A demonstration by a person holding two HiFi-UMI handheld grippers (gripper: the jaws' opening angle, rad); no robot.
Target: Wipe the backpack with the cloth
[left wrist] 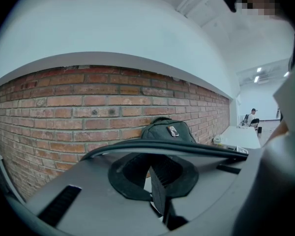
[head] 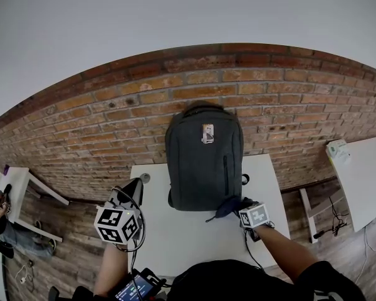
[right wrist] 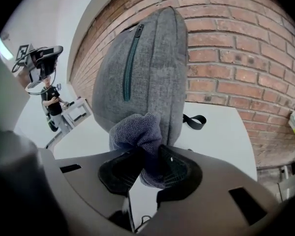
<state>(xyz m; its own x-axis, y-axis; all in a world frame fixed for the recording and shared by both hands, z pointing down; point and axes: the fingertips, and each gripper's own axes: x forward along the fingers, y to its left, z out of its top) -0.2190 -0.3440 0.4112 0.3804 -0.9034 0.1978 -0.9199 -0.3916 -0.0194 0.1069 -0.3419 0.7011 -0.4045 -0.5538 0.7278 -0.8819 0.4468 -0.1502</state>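
Two grippers: my right gripper [right wrist: 150, 168] pinches the cloth [right wrist: 137, 132], bunched past its fingertips [right wrist: 177, 170] to rub the backpack [right wrist: 142, 68]; left gripper [left wrist: 157, 181] closed, empty, spare.

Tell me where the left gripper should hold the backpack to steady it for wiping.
Probably the top handle of the backpack, coming from above on its left. It stands upright against the brick wall, so the back is blocked, and the right gripper holds the cloth at its lower right.
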